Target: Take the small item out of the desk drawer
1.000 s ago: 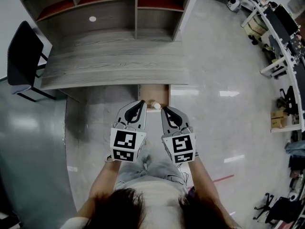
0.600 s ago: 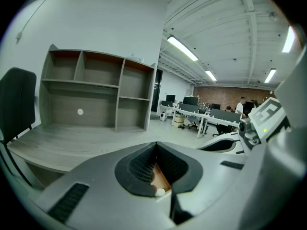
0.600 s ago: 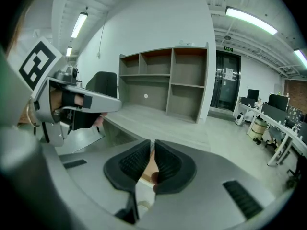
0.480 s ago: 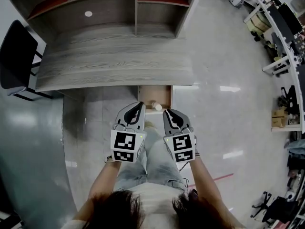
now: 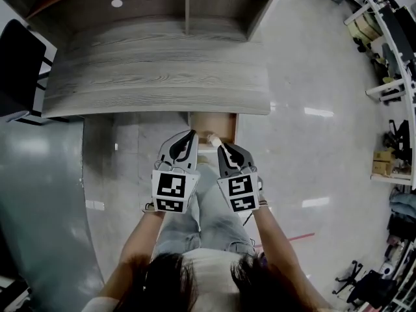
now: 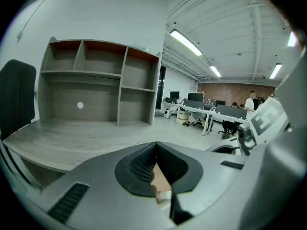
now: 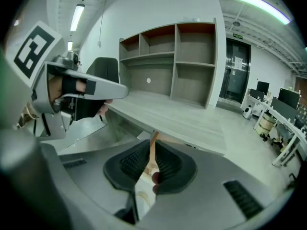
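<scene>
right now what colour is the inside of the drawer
Light brown, like bare wood. The drawer shows best in the head view.

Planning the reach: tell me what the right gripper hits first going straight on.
Probably the small white item in the open drawer, just beyond the shut right gripper; depth is unclear.

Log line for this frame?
drawer open | small item inside, ungrasped | left tongs shut, empty | right tongs shut, empty

Grey, black-padded left gripper (image 5: 192,135) and right gripper (image 5: 222,148) at centre frame bear white marker cubes (image 5: 171,192); below, light jeans (image 5: 214,210) and a pale top (image 5: 208,260).
</scene>
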A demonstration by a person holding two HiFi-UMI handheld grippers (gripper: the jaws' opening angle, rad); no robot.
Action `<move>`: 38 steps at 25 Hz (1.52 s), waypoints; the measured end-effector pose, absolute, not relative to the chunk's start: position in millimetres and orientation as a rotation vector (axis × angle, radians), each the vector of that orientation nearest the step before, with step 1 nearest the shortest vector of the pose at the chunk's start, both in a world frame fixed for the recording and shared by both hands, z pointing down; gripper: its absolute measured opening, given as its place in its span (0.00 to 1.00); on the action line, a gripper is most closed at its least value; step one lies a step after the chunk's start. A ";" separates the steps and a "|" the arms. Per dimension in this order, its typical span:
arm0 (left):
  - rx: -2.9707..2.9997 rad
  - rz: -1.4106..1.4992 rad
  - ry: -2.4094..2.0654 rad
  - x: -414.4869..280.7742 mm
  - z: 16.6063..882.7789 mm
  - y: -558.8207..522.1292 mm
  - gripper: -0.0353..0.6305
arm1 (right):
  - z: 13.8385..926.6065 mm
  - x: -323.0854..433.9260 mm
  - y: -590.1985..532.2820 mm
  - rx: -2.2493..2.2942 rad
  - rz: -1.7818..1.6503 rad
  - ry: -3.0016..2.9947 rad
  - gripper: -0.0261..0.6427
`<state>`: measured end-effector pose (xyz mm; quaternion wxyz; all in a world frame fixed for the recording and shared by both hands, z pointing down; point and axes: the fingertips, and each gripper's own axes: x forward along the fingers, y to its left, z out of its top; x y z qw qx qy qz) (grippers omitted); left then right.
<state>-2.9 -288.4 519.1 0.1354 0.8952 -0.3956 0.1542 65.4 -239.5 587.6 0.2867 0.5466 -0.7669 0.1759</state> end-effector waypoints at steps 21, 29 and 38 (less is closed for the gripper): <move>2.560 0.470 -1.158 15.7 580.3 -332.2 0.07 | 683.4 77.2 -272.4 1.306 0.615 -1.950 0.13; 2.534 0.487 -1.154 15.3 609.5 -339.9 0.07 | 722.1 72.1 -275.8 1.241 0.677 -1.911 0.18; 2.494 0.500 -1.158 8.1 635.1 -345.0 0.07 | 759.4 68.1 -274.5 1.185 0.735 -1.853 0.22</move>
